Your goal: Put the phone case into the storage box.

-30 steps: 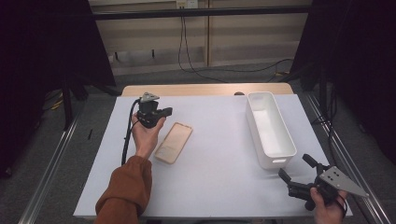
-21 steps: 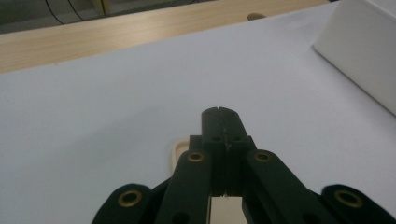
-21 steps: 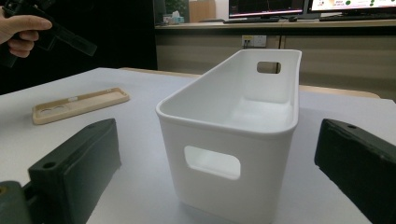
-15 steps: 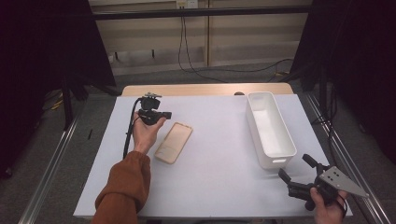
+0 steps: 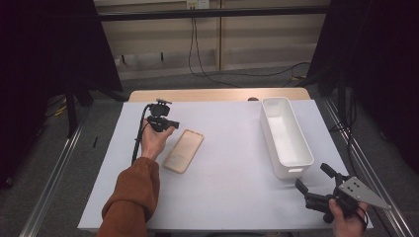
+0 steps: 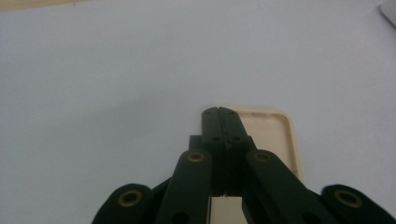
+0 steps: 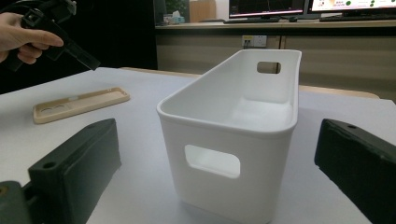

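The left gripper, jaws pressed together and holding nothing, is hovering over the far end of the phone case lying flat on the tabletop; the right gripper is waiting wide open and empty beside the white bin. Likely next: opening the left jaws to pinch the case's rim

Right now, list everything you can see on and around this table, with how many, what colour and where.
Phone case: one, beige, lying flat left of the table's middle, open side up.
Bin: one, white, long with handle cut-outs, on the right side of the table, nothing visible in it.
Table cover: one, white, spread over a wooden table.
Wall socket: one, white, on the back wall, cables hanging from it.
Left gripper: one, black, jaws pressed together, just above the case's far end.
Right gripper: one, black, jaws spread wide, at the table's near right corner, facing the bin.
Sleeve: one, rust brown, on the left forearm.
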`<action>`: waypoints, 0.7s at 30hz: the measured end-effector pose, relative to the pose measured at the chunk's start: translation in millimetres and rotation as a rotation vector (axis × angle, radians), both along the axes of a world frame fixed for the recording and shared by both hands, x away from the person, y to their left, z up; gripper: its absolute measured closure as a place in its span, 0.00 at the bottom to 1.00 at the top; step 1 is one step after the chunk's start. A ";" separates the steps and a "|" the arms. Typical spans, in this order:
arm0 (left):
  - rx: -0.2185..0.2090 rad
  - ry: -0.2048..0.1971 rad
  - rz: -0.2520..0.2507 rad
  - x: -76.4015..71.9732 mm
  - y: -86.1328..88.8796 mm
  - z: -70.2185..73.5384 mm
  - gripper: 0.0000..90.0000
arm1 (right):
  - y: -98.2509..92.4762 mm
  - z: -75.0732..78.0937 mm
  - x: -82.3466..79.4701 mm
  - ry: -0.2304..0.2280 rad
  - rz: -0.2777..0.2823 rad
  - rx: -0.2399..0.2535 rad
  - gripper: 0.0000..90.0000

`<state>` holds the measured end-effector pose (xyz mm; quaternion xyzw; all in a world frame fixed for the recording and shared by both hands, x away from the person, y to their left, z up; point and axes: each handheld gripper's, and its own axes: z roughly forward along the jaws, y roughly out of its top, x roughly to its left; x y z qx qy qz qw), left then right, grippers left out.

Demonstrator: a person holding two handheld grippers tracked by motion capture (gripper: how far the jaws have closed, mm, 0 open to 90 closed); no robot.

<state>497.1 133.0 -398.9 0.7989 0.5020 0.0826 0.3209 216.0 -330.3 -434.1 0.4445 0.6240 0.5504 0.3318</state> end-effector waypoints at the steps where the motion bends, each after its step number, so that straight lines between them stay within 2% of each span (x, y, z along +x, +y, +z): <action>1: 0.003 0.006 0.005 0.6 -0.2 -1.2 1.00 | -0.1 0.0 0.0 0.000 0.001 0.000 0.00; 4: 0.001 0.025 0.016 2.6 0.0 -4.5 1.00 | -0.1 -0.1 -0.2 0.000 0.000 0.002 0.00; 8: 0.028 0.040 0.023 4.1 0.4 -8.5 1.00 | -0.4 0.0 -0.7 0.001 -0.004 0.003 0.00; 9: 0.024 0.042 0.029 4.5 0.5 -10.0 1.00 | -0.4 0.0 -0.7 0.001 -0.004 0.002 0.00; 12: 0.048 0.054 0.013 5.1 -0.6 -13.0 1.00 | -0.3 0.0 -0.8 0.001 -0.006 0.001 0.00; 14: 0.065 0.058 0.023 5.3 -2.5 -15.4 1.00 | -0.8 -0.3 -0.9 0.002 -0.005 -0.001 0.00; 21: 0.066 0.071 0.021 6.9 -7.0 -21.4 1.00 | -1.0 -0.4 -1.3 0.004 -0.001 -0.004 0.00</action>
